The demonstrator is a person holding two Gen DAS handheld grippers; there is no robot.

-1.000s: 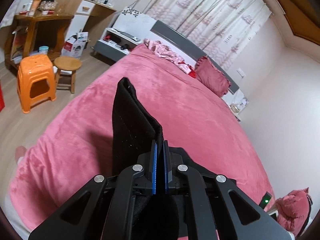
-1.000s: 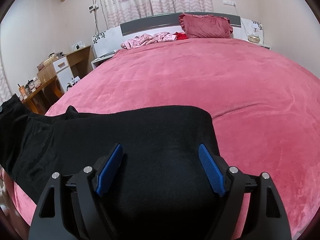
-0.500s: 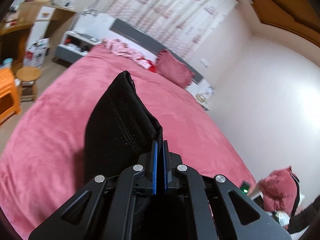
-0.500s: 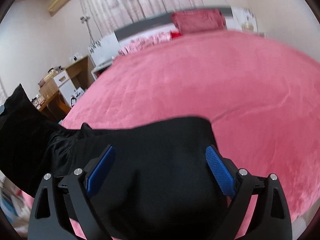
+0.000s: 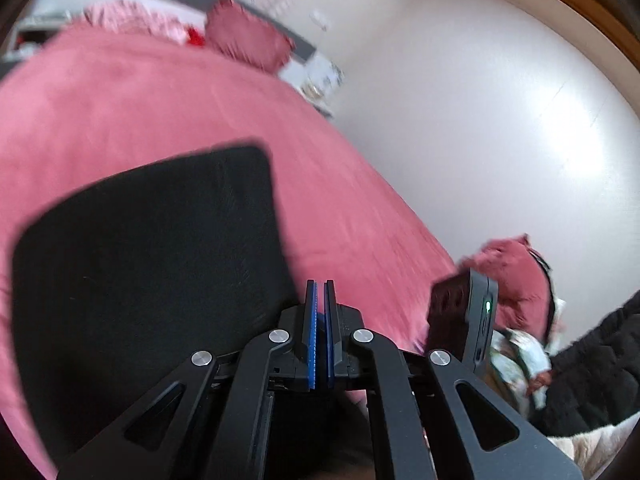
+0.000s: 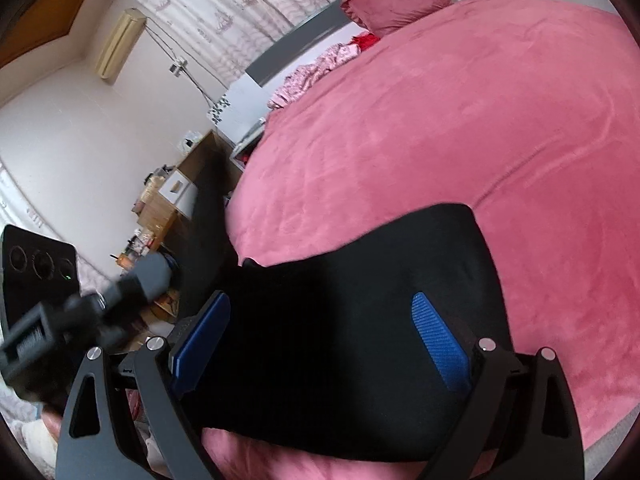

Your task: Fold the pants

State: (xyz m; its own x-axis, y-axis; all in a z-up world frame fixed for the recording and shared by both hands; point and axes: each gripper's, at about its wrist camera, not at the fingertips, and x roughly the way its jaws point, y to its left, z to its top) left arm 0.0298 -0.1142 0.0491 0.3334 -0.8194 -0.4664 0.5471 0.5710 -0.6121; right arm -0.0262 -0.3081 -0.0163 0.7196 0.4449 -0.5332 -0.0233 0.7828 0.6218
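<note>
**Across the pink bed: black pants spread, one gripper clamped, one wide**

Across the pink bed (image 6: 460,128) the black pants (image 6: 360,332) are laid near the bed's near edge. In the right wrist view the folded cloth fills the lower middle, its rounded corner lying toward 1 o'clock, with bare pink cover stretching from 12 to 4 o'clock as open room. The bed's side edge is seen at 9 to 10 o'clock, where a strip of the pants is lifted off the bed toward a wooden desk (image 6: 188,184). A red pillow (image 6: 396,0) and a pink crumpled garment (image 6: 316,68) are found at the headboard, toward 12 o'clock.

In the left wrist view, which is blurred, the pants (image 5: 152,264) are seen from 8 to 11 o'clock, their far corner squared off, and open cover is left from 11 to 2 o'clock up to the wall.

The left gripper (image 5: 320,332) is pressed fully closed, blue pads together; black cloth is seen beneath and behind its fingers, though whether fabric is pinched between the pads cannot be told. The right gripper (image 6: 324,344) is held wide apart, its jaws having just been opening; the pants lie between and below its blue pads (image 6: 438,340), which do not press on the cloth. The left gripper's body is seen at 8 o'clock in the right view, blurred.
</note>
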